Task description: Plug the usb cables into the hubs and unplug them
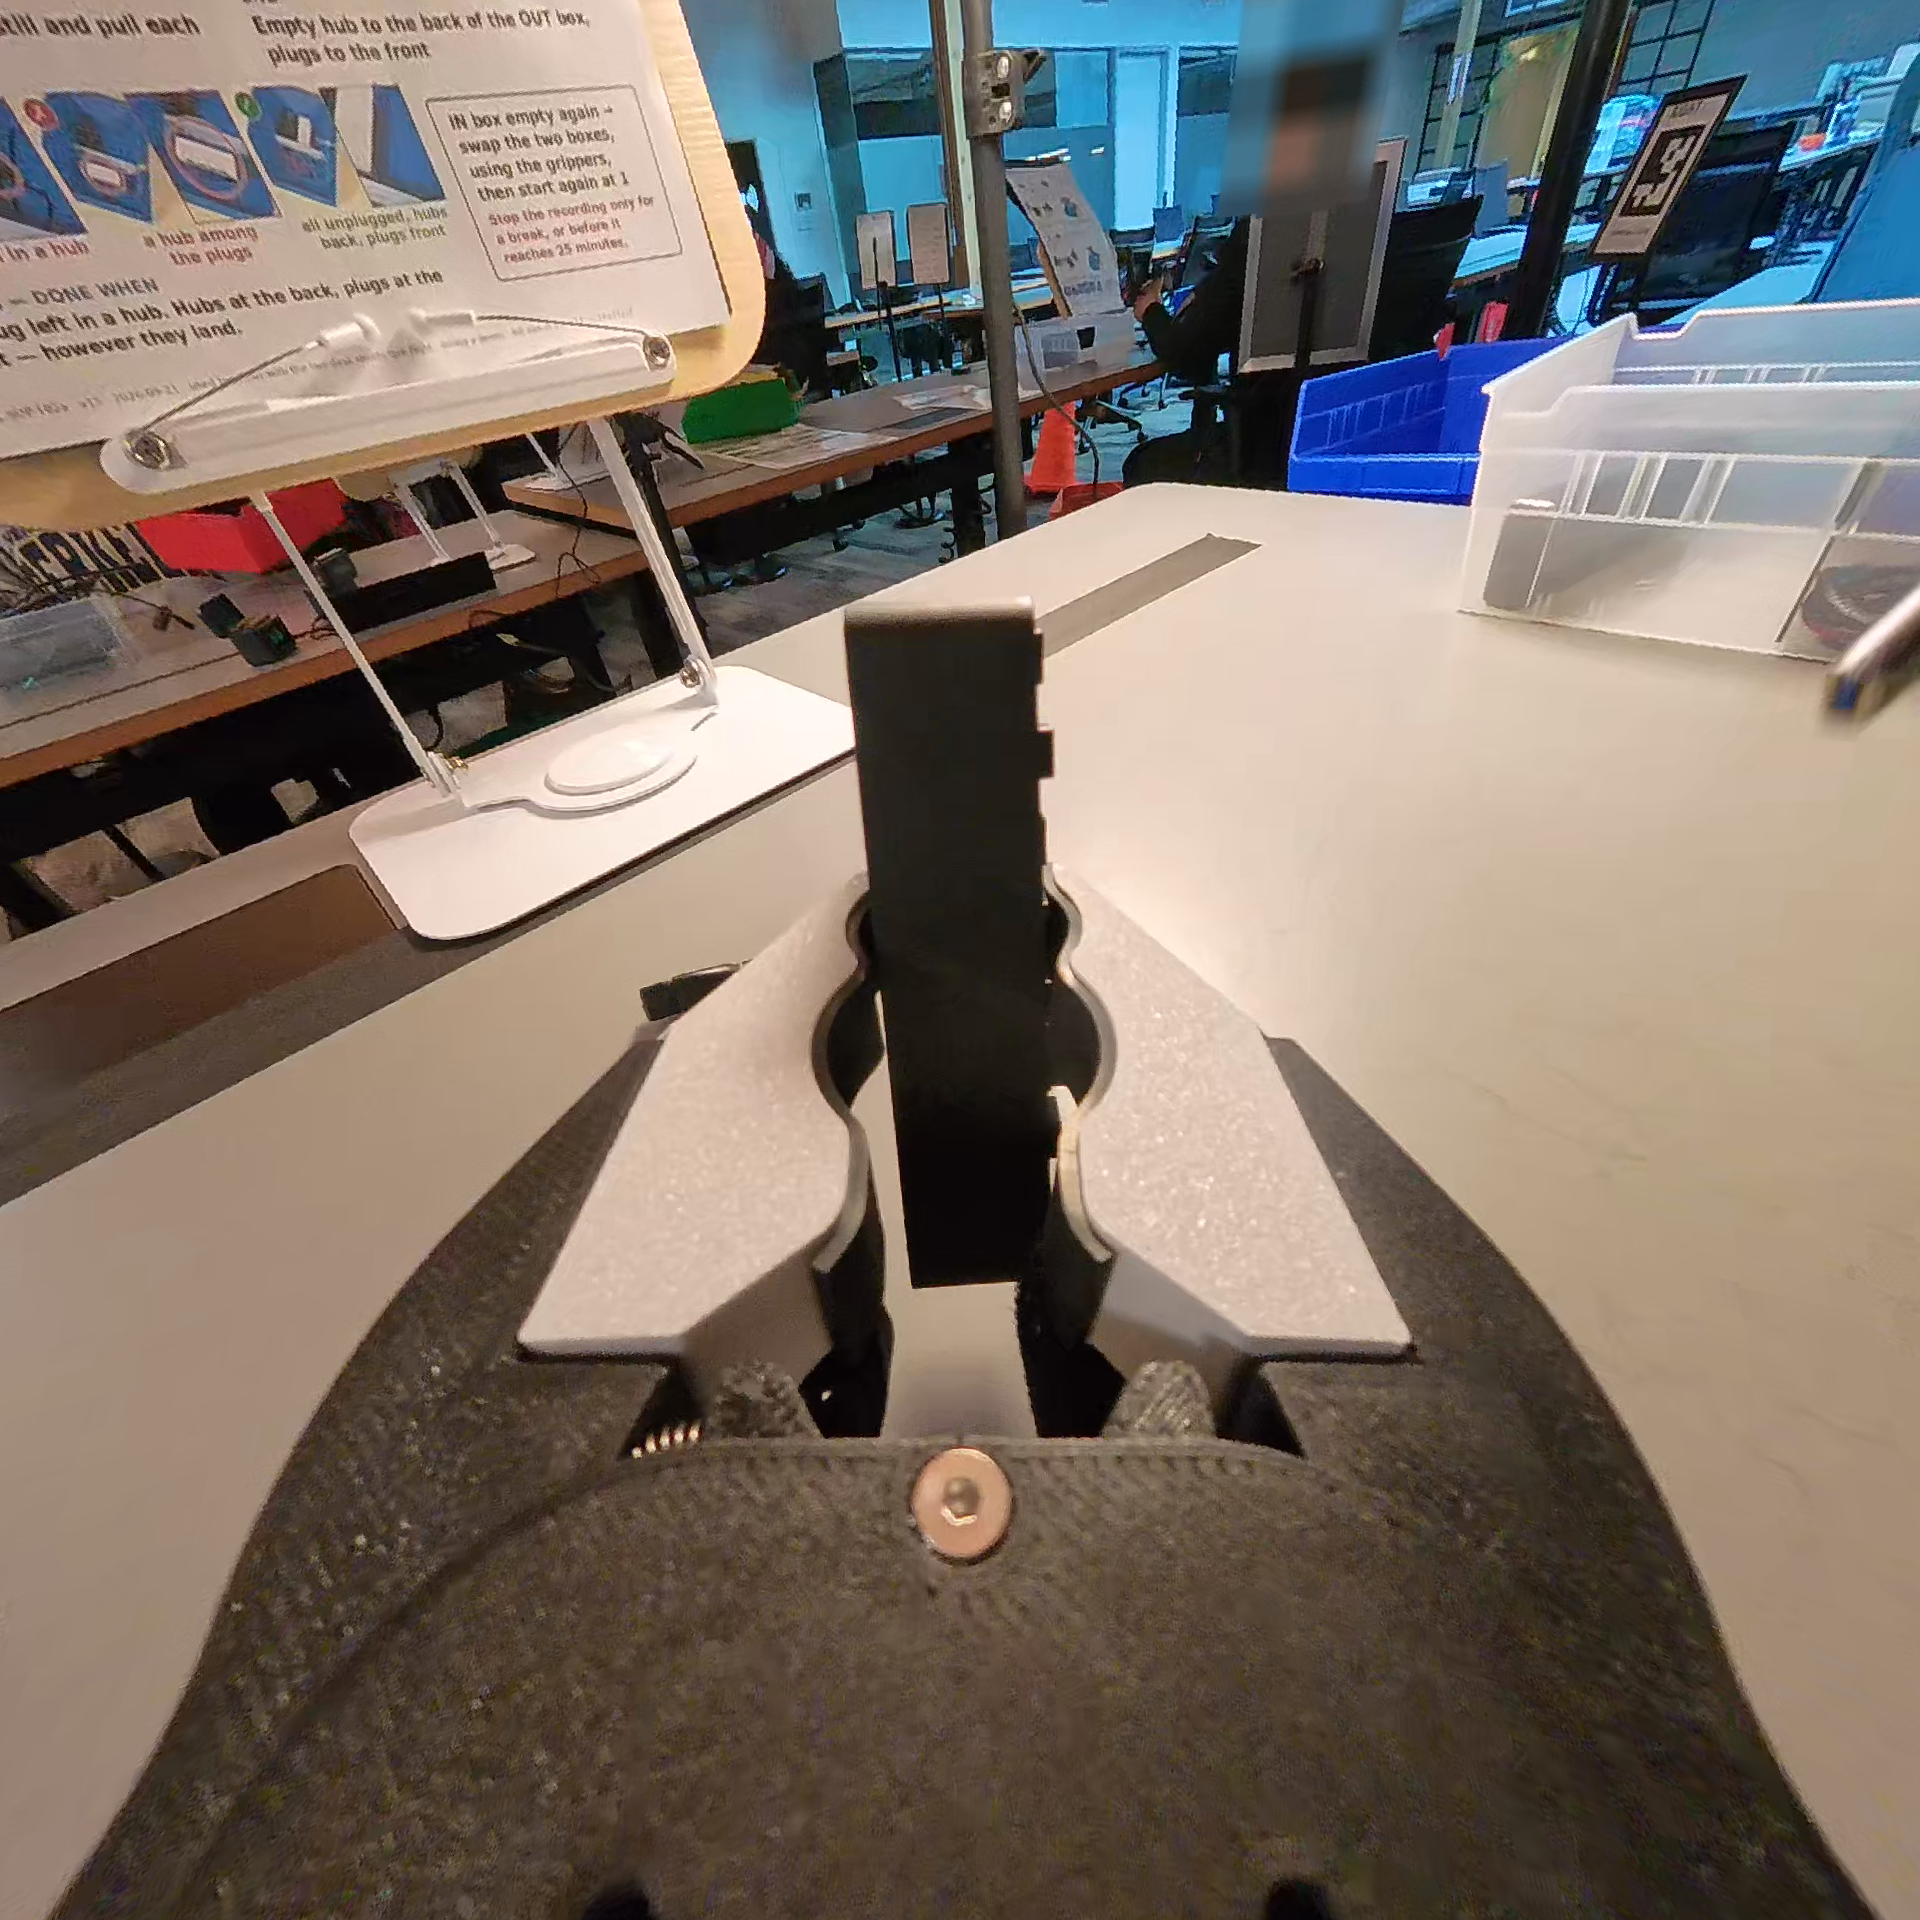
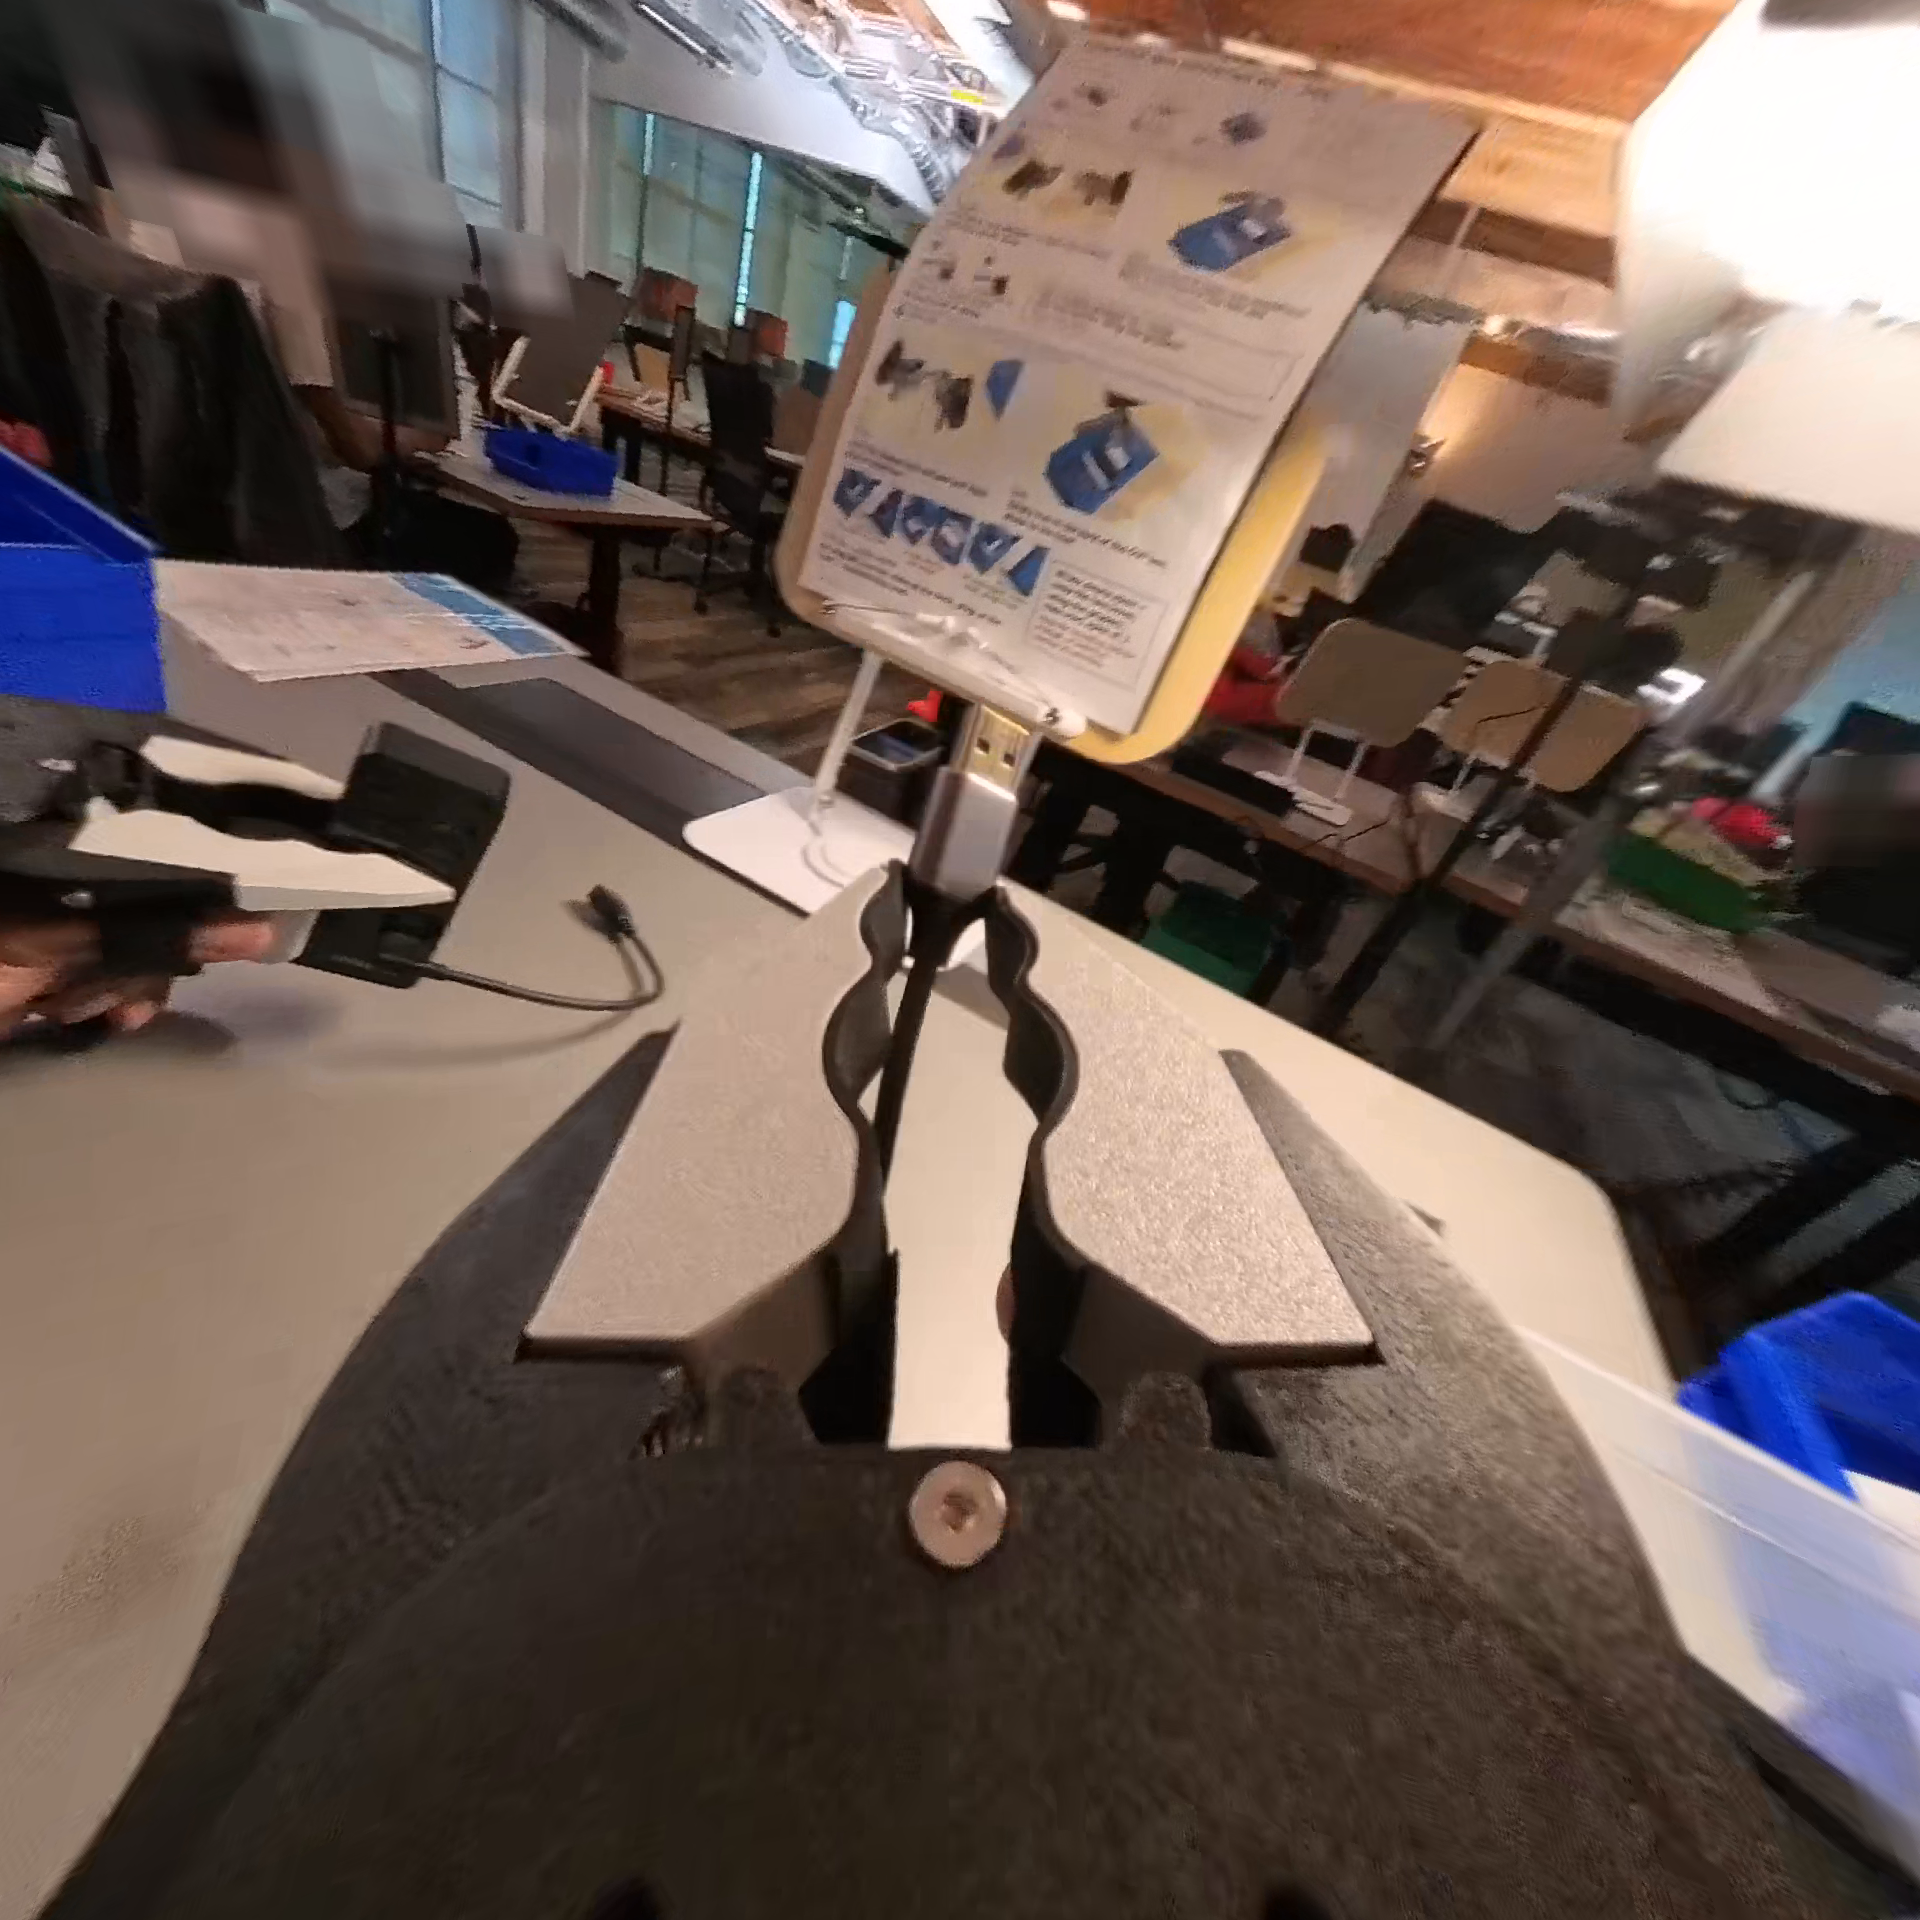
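Note:
My left gripper [image 1: 961, 914] is shut on a black USB hub [image 1: 951, 790], held upright above the grey table [image 1: 1403, 935], its ports facing right. The same hub [image 2: 416, 831] shows far left in the right wrist view, in the left gripper [image 2: 364, 904], with its short black cable [image 2: 582, 987] trailing onto the table. My right gripper [image 2: 940, 894] is shut on a silver USB plug [image 2: 971, 790] that points up and away; its black cable [image 2: 894, 1049] runs down between the jaws. Hub and plug are apart. The plug's tip [image 1: 1870, 655] enters at the right edge of the left wrist view.
A white stand [image 1: 582, 821] holds an instruction sheet [image 1: 343, 187] at the table's far left; it also shows in the right wrist view [image 2: 1081, 395]. A clear bin [image 1: 1704, 488] and a blue bin [image 1: 1382, 426] stand at the back right. A person sits at a far desk. There is about 25 centimeters between the tips of the two grippers.

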Available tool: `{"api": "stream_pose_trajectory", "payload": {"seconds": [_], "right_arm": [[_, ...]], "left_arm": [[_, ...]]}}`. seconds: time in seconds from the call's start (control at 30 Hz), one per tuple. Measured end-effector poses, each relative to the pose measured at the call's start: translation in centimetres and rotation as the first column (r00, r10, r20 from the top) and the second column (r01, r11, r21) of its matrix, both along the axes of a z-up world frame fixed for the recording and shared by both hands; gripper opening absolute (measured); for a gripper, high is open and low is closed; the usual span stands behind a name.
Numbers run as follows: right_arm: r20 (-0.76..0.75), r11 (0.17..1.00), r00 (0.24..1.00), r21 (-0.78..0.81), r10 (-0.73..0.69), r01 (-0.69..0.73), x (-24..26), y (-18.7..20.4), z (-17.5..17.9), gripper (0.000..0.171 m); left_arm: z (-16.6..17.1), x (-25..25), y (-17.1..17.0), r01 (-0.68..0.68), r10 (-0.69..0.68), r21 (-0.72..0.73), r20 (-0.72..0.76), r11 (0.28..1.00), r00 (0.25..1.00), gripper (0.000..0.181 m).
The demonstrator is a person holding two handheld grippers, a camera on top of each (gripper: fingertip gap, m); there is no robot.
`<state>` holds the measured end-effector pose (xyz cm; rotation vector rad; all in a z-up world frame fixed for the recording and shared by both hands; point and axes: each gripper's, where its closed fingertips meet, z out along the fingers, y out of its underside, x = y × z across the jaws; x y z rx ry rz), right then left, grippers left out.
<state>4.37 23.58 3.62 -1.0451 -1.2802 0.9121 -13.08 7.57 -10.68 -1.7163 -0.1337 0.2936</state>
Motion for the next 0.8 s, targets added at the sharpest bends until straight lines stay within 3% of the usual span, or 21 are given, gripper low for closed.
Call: {"api": "stream_pose_trajectory", "payload": {"seconds": [0.17, 0.3, 0.4, 0.5, 0.63, 0.7, 0.8], "right_arm": [[-0.057, 0.96, 0.968, 0.131, -0.243, 0.249, 7.8, 9.1, 6.4, 0.015], [-0.057, 0.916, 0.925, 0.135, -0.375, 0.379, 12.8, 15.7, 6.8, 0.014], [0.094, 0.92, 0.916, 0.083, -0.391, 0.384, 14.5, 19.1, 2.1, 0.015], [0.343, 0.948, 0.888, 0.025, -0.307, 0.318, 15.2, 20.5, -5.3, 0.015], [0.674, 0.978, 0.722, 0.008, -0.158, 0.207, 17.1, 20.4, -14.4, 0.016], [0.746, 0.98, 0.644, 0.062, -0.17, 0.187, 17.7, 21.0, -16.7, 0.015], [0.774, 0.969, 0.585, 0.163, -0.242, 0.184, 17.8, 21.9, -17.1, 0.03]], "left_arm": [[-0.5, 0.4, 0.4, 0.01, -0.011, -0.039, -0.033, 0.999, 0.999, 0.029], [-0.7, 0.8, 0.6, 0.008, -0.013, -0.062, -0.077, 0.998, 0.997, 0.029], [-0.6, 0.8, 0.5, 0.005, -0.01, -0.059, -0.084, 0.998, 0.996, 0.029], [-0.6, 0.6, 0.4, 0.0, -0.004, -0.056, -0.076, 0.998, 0.997, 0.029], [-0.6, 0.6, 0.3, -0.002, -0.002, -0.056, -0.077, 0.998, 0.997, 0.029], [-0.7, 0.7, 0.3, -0.001, -0.004, -0.06, -0.081, 0.998, 0.997, 0.029], [-0.6, 0.7, 0.3, -0.003, -0.002, -0.057, -0.082, 0.998, 0.997, 0.029]]}}
